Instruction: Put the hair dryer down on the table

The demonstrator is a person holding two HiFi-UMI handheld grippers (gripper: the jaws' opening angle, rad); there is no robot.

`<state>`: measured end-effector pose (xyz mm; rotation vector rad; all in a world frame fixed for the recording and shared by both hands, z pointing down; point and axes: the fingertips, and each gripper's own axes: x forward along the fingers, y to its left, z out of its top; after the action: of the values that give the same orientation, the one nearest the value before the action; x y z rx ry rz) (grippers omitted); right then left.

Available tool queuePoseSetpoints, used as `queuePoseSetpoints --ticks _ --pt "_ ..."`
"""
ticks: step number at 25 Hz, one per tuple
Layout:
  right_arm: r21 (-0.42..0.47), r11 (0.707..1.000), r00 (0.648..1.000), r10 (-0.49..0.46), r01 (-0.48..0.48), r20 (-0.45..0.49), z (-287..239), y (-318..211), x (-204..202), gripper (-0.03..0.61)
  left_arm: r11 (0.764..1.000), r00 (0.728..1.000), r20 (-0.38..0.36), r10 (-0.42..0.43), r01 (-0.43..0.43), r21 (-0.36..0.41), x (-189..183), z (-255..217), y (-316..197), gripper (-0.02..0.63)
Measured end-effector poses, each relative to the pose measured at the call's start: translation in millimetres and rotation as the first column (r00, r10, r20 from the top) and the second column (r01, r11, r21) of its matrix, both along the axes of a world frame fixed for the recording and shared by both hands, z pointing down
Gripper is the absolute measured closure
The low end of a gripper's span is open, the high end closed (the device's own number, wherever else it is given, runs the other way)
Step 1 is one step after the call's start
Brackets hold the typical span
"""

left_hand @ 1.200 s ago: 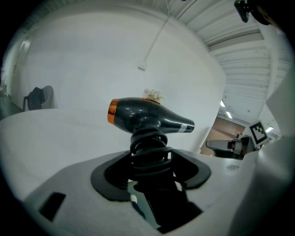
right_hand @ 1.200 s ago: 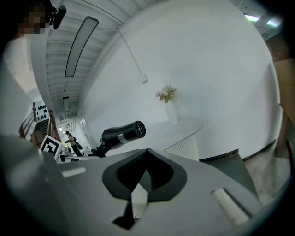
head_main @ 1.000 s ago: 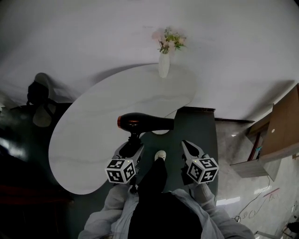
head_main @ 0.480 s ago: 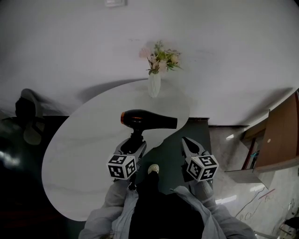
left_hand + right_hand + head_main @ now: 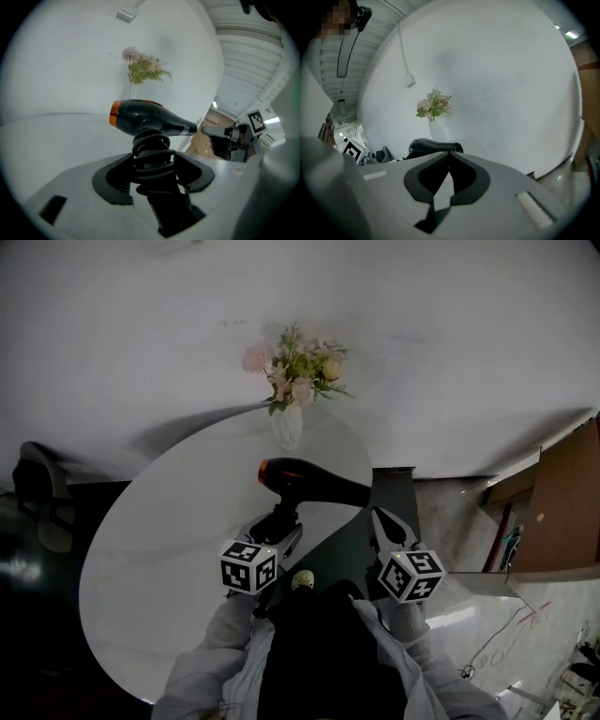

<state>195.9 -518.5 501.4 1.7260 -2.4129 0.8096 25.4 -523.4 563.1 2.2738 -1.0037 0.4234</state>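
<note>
The black hair dryer (image 5: 309,482) with an orange rear ring hangs above the right part of the white oval table (image 5: 159,549), its nozzle pointing right. My left gripper (image 5: 282,518) is shut on its handle, which has the black cord wound round it. In the left gripper view the hair dryer (image 5: 145,119) stands upright just above my left gripper (image 5: 152,159), whose jaws press on the cord coils. My right gripper (image 5: 382,519) is held to the right of the dryer, shut and with nothing in it. In its own view the right gripper (image 5: 450,154) has its tips together, with the hair dryer (image 5: 433,146) behind them.
A white vase of pink flowers (image 5: 289,423) stands at the table's far edge, just behind the dryer. A dark chair (image 5: 42,498) is at the left, and a wooden cabinet (image 5: 562,512) at the right. A dark mat (image 5: 398,488) lies beside the table.
My left gripper has carried the hair dryer farther over the table, toward the vase. The right gripper has moved along beside it, still shut.
</note>
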Motion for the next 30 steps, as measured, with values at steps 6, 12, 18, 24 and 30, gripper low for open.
queuePoseSetpoints --ticks 6,12,18,24,30 --pt "-0.046 0.999 1.000 -0.020 0.020 -0.006 15 -23 21 0.569 0.993 0.993 0.063 0.100 -0.095 -0.074 35 27 -20 0.344" --pt "-0.057 0.997 0.999 -0.051 0.050 -0.013 15 -54 38 0.568 0.989 0.989 0.088 0.116 -0.107 -0.106 62 49 -54 0.344" --pt "-0.101 0.994 0.999 -0.041 0.040 -0.008 30 -66 53 0.568 0.985 0.988 0.118 0.102 -0.084 -0.148 76 76 -75 0.344" --pt "-0.138 0.990 1.000 -0.024 0.023 -0.003 44 -69 62 0.568 0.990 0.979 0.172 0.113 -0.097 -0.098 82 86 -85 0.344" --pt "-0.158 0.987 1.000 -0.021 0.020 -0.005 52 -66 62 0.569 0.992 0.940 0.322 0.117 -0.094 -0.087 74 108 -88 0.342"
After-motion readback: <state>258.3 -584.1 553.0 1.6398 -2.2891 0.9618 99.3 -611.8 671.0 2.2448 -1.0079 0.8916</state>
